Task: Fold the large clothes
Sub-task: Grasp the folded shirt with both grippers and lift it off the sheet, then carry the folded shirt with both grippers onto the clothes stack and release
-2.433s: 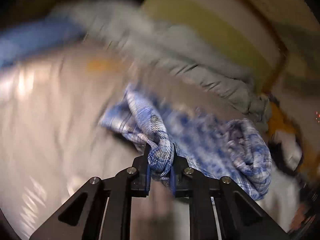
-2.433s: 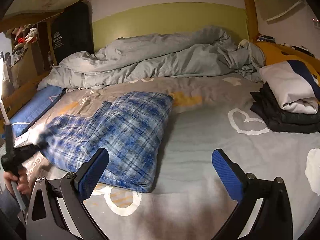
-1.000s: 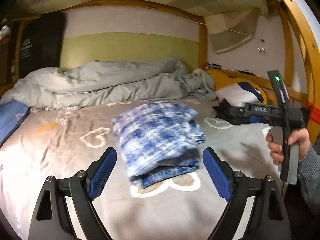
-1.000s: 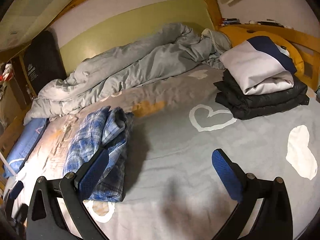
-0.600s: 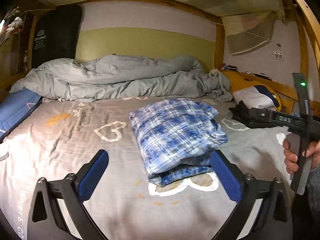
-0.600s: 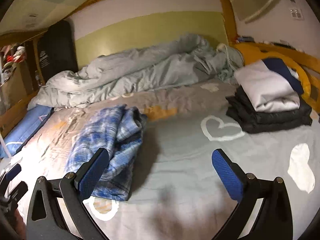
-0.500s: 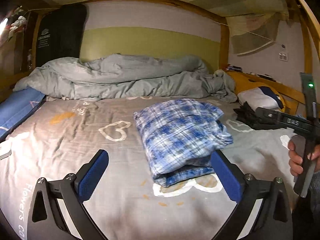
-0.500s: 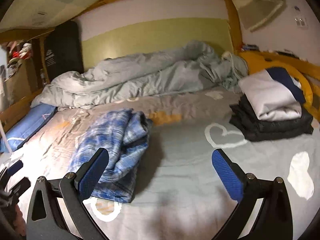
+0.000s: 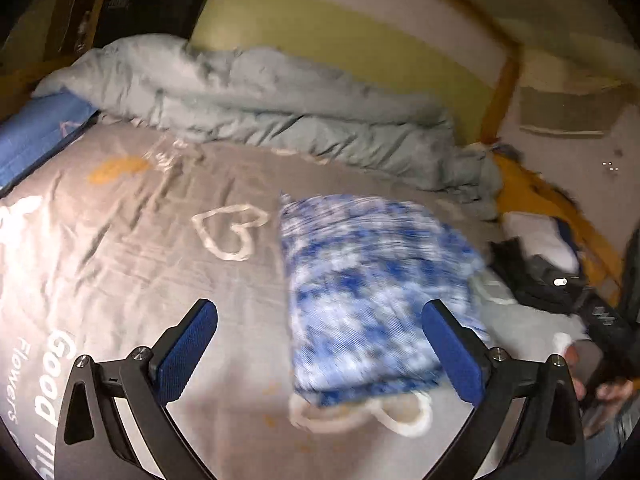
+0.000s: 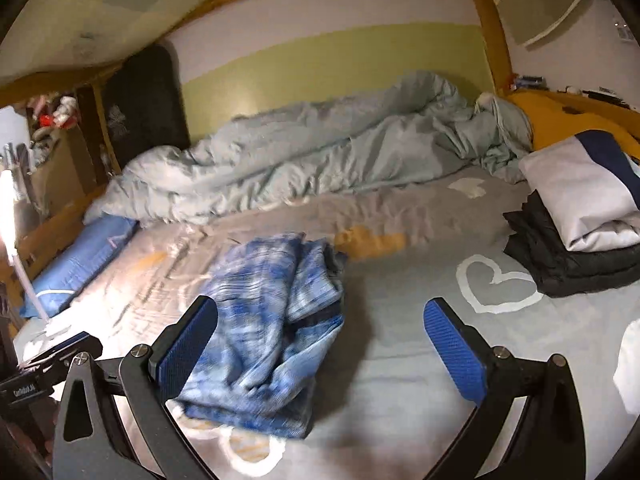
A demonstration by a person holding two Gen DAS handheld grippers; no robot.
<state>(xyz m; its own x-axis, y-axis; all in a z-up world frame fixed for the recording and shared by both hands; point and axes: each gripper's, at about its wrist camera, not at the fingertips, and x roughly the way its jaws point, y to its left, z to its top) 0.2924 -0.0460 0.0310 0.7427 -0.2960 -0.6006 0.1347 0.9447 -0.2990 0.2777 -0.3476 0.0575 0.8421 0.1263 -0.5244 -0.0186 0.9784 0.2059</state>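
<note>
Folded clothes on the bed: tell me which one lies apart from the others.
The blue plaid shirt. It lies alone mid-bed in front of both grippers, while the white garment sits stacked on the black one at the right.

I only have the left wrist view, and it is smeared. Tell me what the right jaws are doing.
Observer: The right gripper is open and empty, hovering over the grey sheet next to the plaid shirt.
Operator: Describe the shirt's edge on the stack side.
Observer: The folded layers gape loosely along that edge, with a dark gap between them.
Operator: Report anything off the bed's far left.
Observer: A lit white lamp on a thin bent neck stands there, outside your view.
</note>
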